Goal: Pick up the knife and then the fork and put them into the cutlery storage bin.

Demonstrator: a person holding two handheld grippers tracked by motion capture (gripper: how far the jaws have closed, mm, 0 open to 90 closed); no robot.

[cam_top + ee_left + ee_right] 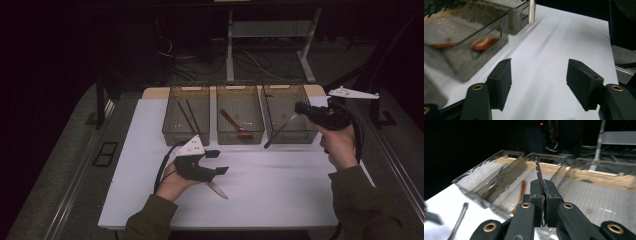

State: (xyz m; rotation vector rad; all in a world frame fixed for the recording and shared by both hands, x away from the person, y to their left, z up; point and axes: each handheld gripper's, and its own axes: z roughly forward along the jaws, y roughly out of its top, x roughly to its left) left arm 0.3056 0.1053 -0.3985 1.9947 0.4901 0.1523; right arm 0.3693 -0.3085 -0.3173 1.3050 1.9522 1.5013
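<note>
Holding a thin metal stick (280,131), the right claw (300,107) is clamped tight. The left claw (217,162) stands apart over the white bench (280,190) in a dark room.

**Worktop Layout**

Three bins stand in a row along the far edge of the worktop (280,200). The left bin (186,116) holds two thin sticks (187,116) lying side by side. The middle bin (240,115) holds a spoon (235,125). The right bin (286,114) sits nearest the far right corner. A long utensil (280,131) slants over the right bin's near wall, its lower end just before the bin, its upper end in the right claw (299,107). A knife (217,189) lies on the worktop toward the near edge, left of centre, before the left and middle bins, under the left claw (217,162).
</note>
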